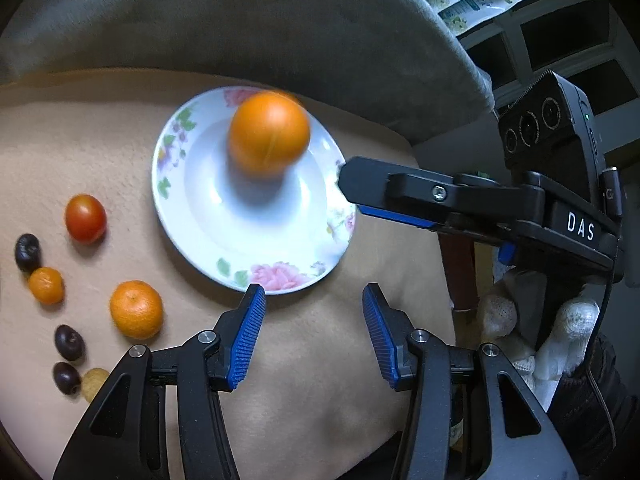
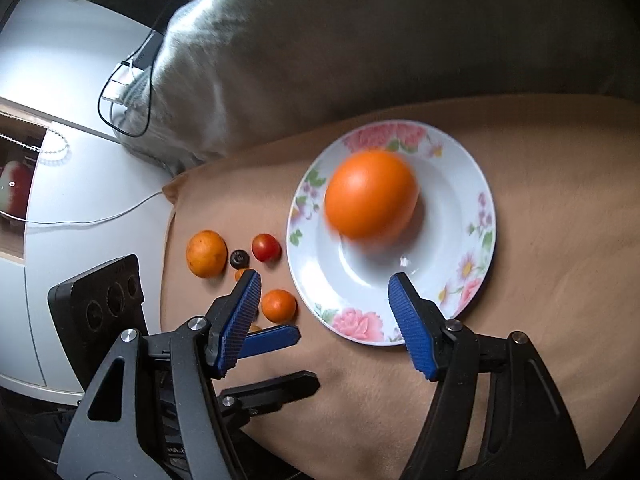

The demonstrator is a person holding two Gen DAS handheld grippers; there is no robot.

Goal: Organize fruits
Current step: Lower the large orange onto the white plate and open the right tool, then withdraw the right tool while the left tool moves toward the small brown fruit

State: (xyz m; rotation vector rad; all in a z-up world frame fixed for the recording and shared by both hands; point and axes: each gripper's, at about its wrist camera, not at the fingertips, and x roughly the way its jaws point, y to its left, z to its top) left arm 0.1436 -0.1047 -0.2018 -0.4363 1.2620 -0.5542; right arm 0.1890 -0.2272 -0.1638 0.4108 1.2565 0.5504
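Note:
A big orange [image 1: 268,134] lies in the white flowered plate [image 1: 276,278] on a tan cloth; its outline is blurred. My left gripper [image 1: 313,296] hangs open and empty just before the plate's near rim. From the right, my right gripper [image 1: 350,192] reaches the plate's edge, also open with nothing held. In the right wrist view the orange [image 2: 370,194] sits on the far side of the plate [image 2: 360,326], beyond the right gripper [image 2: 324,280]. Left of the plate lie a red tomato [image 1: 85,218], a mandarin [image 1: 136,309], a smaller mandarin [image 1: 46,285] and three dark fruits [image 1: 69,342].
A grey cushion [image 1: 240,20] rises behind the plate. A gloved hand [image 1: 560,332] holds the right gripper. The left gripper [image 2: 306,358] shows low in the right wrist view beside a mandarin [image 2: 279,305]. A white desk with cables [image 2: 80,184] borders the cloth's left edge.

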